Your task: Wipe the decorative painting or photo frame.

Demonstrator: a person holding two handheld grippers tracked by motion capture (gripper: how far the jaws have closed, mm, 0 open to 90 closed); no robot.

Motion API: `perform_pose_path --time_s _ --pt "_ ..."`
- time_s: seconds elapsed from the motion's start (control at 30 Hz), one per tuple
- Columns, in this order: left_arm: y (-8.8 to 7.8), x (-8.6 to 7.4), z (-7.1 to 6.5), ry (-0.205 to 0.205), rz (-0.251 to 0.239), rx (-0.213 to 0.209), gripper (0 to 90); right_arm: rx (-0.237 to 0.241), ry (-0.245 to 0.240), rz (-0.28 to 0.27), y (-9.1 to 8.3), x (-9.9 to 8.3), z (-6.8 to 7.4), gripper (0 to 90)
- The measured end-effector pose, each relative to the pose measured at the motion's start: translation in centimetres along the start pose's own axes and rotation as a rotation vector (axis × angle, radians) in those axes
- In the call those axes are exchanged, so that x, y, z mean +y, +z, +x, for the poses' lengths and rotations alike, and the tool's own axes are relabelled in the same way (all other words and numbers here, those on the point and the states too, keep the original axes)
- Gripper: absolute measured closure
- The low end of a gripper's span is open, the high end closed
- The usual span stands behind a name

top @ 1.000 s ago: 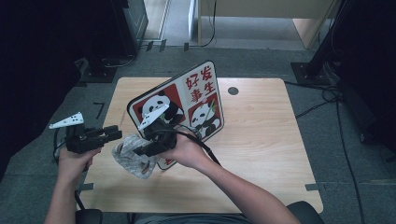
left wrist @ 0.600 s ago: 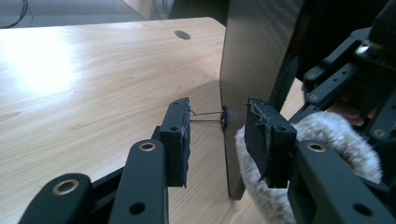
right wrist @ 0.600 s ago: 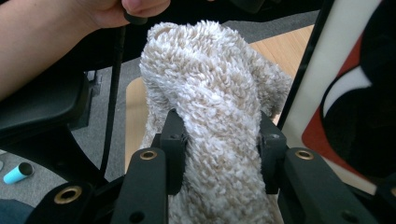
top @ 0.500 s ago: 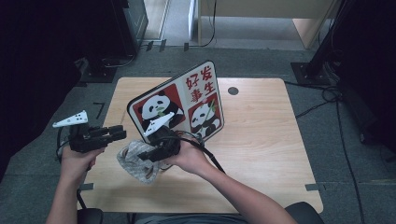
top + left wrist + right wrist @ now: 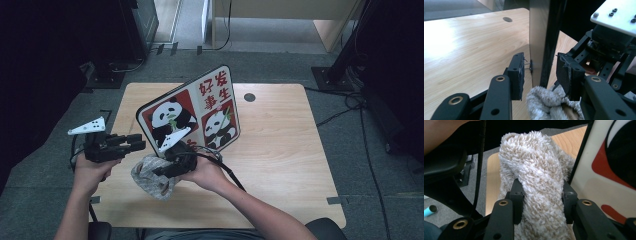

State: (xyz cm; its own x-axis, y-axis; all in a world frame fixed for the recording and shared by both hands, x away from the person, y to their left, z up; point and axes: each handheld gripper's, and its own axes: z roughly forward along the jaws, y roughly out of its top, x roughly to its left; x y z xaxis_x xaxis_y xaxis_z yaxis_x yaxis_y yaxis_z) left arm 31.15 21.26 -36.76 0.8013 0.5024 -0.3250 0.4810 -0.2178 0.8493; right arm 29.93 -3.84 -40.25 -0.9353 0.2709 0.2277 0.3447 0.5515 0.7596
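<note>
Since a second ago the right gripper (image 5: pixel 159 173) has dropped a bit, pinching the fluffy towel (image 5: pixel 150 176) just in front of the panda board (image 5: pixel 192 115). Left gripper (image 5: pixel 134 144), jaws just widening and empty, beside it. Wiping looks barely started.

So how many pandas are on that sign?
2. One panda is on the left red panel of the sign, and the other panda is on the lower right panel, under the red writing. The sign's back is hidden, so more could be there.
</note>
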Motion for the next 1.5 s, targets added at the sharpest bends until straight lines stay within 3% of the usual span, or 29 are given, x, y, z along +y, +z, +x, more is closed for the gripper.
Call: perform_pose_path --time_s 0.37,0.63,0.9,1.5 --pt "1.8 0.2 -0.3 0.013 0.027 -0.021 63.2 -0.001 -0.009 0.001 0.3 -1.4 -0.1 64.7" --pt "2.5 0.4 0.0 0.000 0.027 -0.029 66.5 0.016 -0.008 -0.003 0.6 -2.5 -0.5 64.8" --pt "3.1 0.6 0.0 0.017 0.033 -0.042 74.8 0.019 -0.002 -0.001 0.7 -3.3 -0.7 64.8" --pt "3.2 0.4 -0.1 0.015 0.027 -0.037 77.9 0.004 0.008 0.028 0.1 -5.9 -1.8 65.3"
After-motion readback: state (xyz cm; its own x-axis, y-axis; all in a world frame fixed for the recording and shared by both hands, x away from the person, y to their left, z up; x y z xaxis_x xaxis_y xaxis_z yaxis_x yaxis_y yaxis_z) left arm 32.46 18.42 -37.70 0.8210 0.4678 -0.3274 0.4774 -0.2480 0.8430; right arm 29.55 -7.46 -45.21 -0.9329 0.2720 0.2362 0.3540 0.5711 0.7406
